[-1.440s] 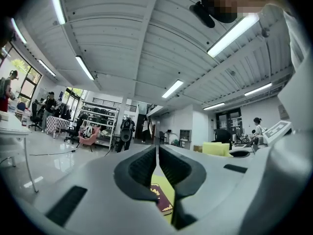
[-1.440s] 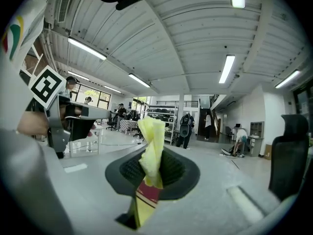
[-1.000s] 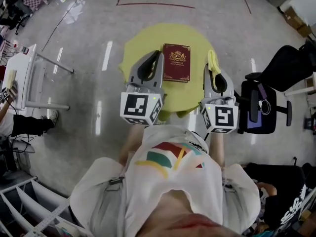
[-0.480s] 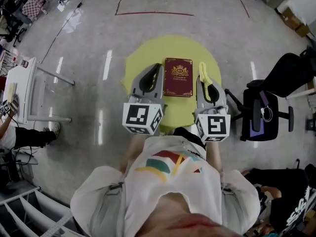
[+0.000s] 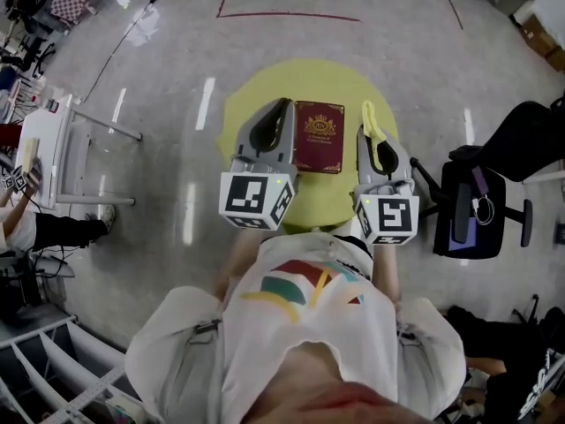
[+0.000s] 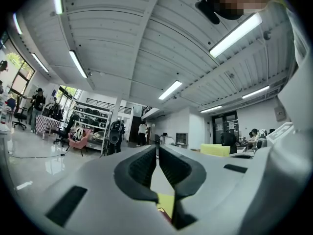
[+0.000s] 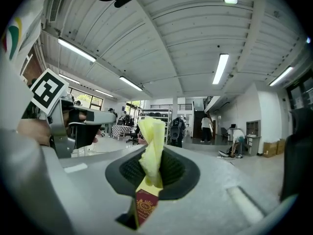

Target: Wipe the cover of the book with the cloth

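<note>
Yellow cloth (image 7: 152,141): standing up in a twist out of the right gripper (image 5: 369,135), whose jaws are pinching it near its lower end.
Book (image 5: 319,137): a dark red volume with a gold crest is lying flat, cover up, on the round yellow worktop (image 5: 238,104), between the two grippers.
Left gripper (image 5: 282,104): hovering just beside the book's left edge, its jaws are pressing together with nothing between them.
Step in hand: the cloth is being brought toward the cover. Wiping does not appear to be under way yet, as the cloth is sitting off the book's right edge.
Next move: likely calling for the right gripper to be tipping the cloth down onto the cover, with the left gripper steadying the book against sliding.
Hard to make out: whether either gripper is touching the worktop or the book. The person's torso is hiding the worktop's near edge, and the crest's lettering is showing too small to read.
</note>
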